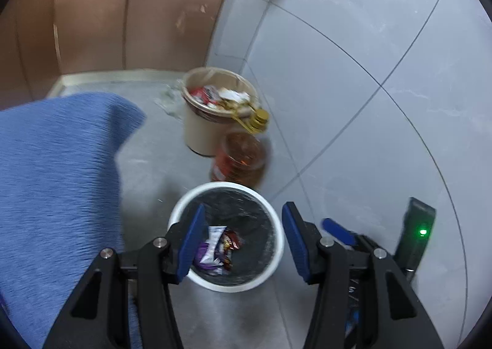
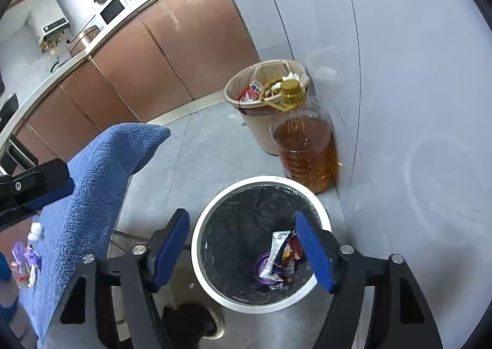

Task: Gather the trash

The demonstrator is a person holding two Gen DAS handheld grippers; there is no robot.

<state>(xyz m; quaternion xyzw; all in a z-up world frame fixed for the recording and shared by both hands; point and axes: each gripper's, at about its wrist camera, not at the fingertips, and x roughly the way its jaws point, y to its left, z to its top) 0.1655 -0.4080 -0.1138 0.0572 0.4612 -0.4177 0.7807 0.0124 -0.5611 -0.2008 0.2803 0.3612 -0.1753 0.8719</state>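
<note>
Left wrist view: left gripper (image 1: 243,238) sits above the white bin (image 1: 276,256), jaws spread, nothing between the pads. Wrappers (image 1: 220,246) lie at the bottom of the bin on its black liner. To the right, a blue fingertip of the right gripper (image 1: 338,230) pokes in, with a dark device showing a green light (image 1: 422,231) behind it. This view is blurred around the oil bottle (image 1: 240,158) and the beige bin (image 1: 200,131).

Right wrist view: right gripper (image 2: 243,249), jaws spread and empty, also over the white bin (image 2: 261,303); same wrappers (image 2: 279,256) inside. Only here: kitchen counter (image 2: 129,15) with appliances, more scraps (image 2: 26,260) lying on the blue towel (image 2: 92,195) at far left, and the left gripper's (image 2: 46,192) black finger touching that towel. Oil bottle (image 2: 307,152) is sharp here, upright, touching the wall, just beside the full beige bin (image 2: 258,127).
</note>
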